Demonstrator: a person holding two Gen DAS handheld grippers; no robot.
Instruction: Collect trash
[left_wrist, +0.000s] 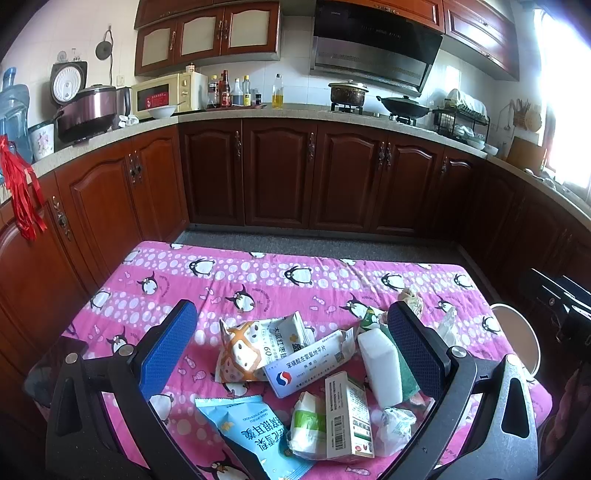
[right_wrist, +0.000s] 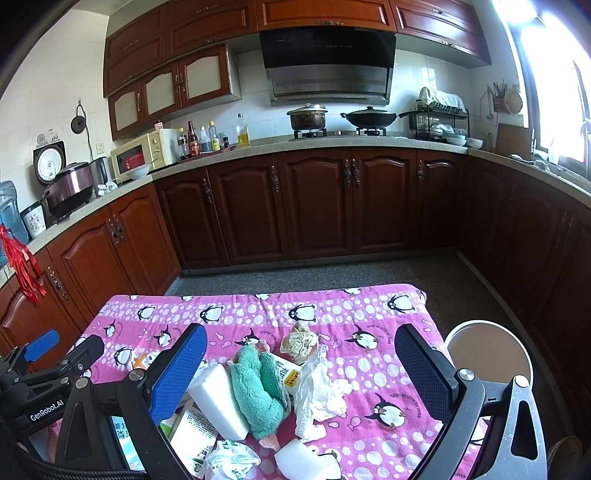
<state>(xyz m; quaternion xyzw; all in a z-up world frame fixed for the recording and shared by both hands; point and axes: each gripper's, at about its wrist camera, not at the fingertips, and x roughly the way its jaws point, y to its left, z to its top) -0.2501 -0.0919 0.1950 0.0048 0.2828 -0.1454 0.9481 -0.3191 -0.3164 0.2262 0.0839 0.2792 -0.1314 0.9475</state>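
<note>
1. Trash pile (left_wrist: 306, 384) on pink penguin worktop (left_wrist: 258, 280); bottom of blue packet (left_wrist: 255, 435) cut off by frame edge.
2. Countable: two cartons, one white block (right_wrist: 218, 400), one teal cloth (right_wrist: 258, 391), one crumpled tissue (right_wrist: 317, 391).
3. Left gripper (left_wrist: 291, 354) and right gripper (right_wrist: 301, 369): jaws spread wide, empty.
4. White bin (right_wrist: 487, 350) beside worktop, partly hidden.

Trash is lying in a loose heap on the pink penguin cloth — a light-blue snack wrapper (left_wrist: 255, 439) is sitting flat at the near edge, beside an upright carton with a barcode (left_wrist: 349, 417). A long white medicine box (left_wrist: 306, 363) is leaning on an orange-patterned packet (left_wrist: 243, 350). A white foam block (right_wrist: 218, 400) is touching a green cloth (right_wrist: 258, 391) — crumpled white plastic (right_wrist: 317, 391) and a beige paper wad (right_wrist: 299, 341) are lying just beside it.
</note>
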